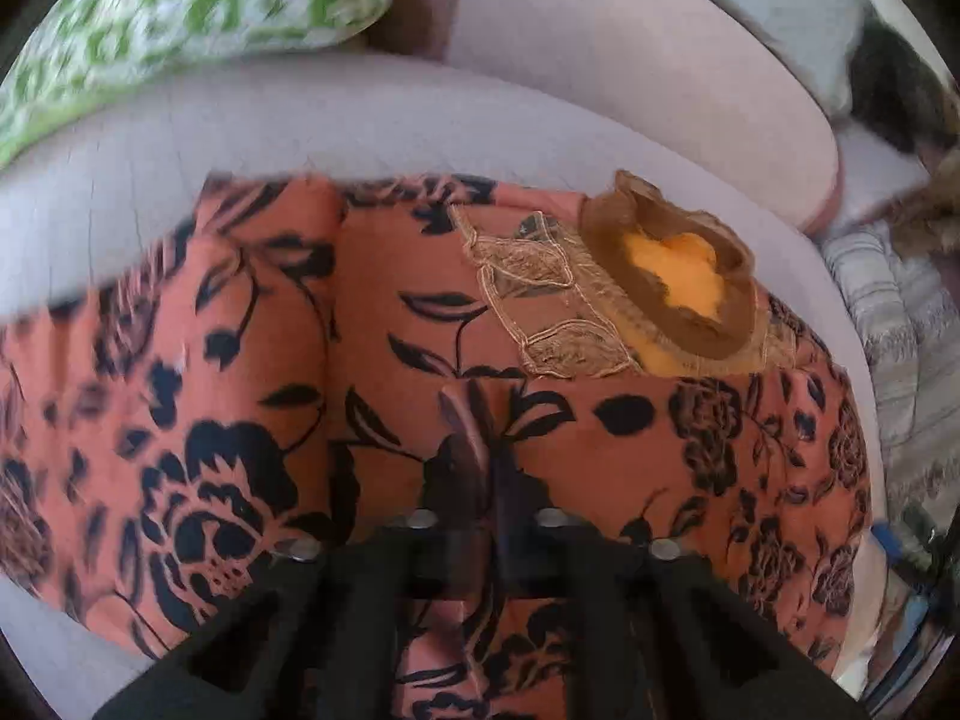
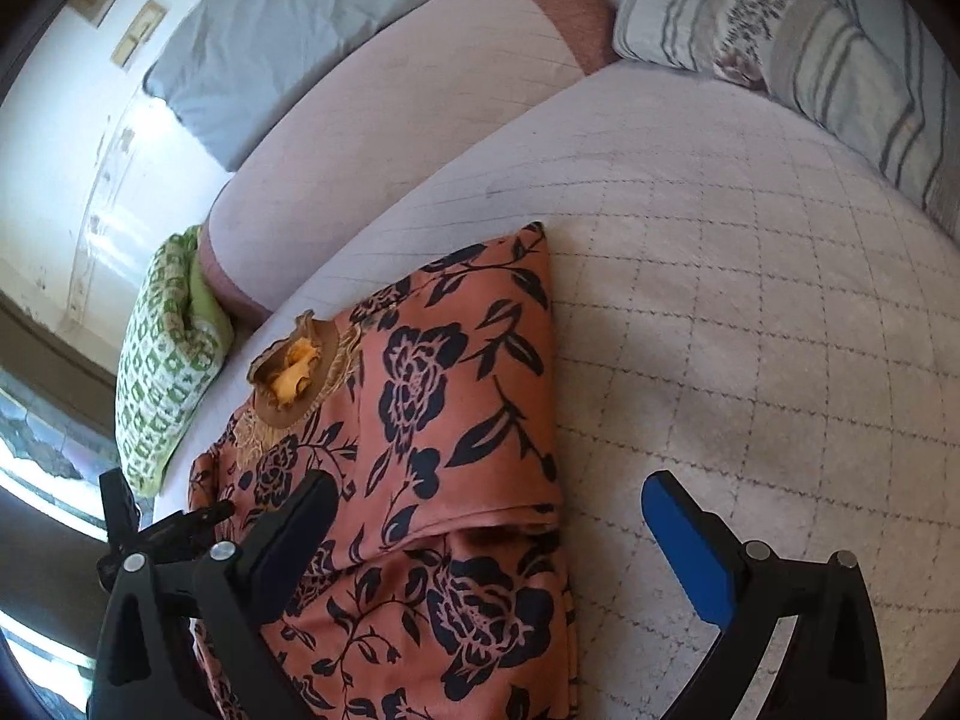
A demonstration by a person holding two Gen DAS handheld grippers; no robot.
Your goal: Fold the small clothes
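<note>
A terracotta garment with black flowers [image 1: 252,360] lies partly folded on a pale quilted bed. Its gold-embroidered neckline [image 1: 660,282] shows a yellow lining. In the left wrist view my left gripper [image 1: 483,420] has its fingers pressed together, and the cloth puckers at their tips just below the neckline. The right wrist view shows the same garment [image 2: 456,396], with a folded flap ending in an edge near the bottom. My right gripper [image 2: 489,516] hangs open over that edge, its dark finger [image 2: 300,516] above the cloth and its blue finger [image 2: 678,522] above the bare quilt. The left gripper [image 2: 222,509] shows at the garment's left side.
A green-and-white patterned pillow [image 2: 168,372] lies left of the garment. A pinkish bolster [image 2: 408,120] runs along the back, with a grey pillow [image 2: 288,42] behind it. Striped bedding [image 2: 810,54] is bunched at the far right. Bare quilt [image 2: 750,300] stretches right of the garment.
</note>
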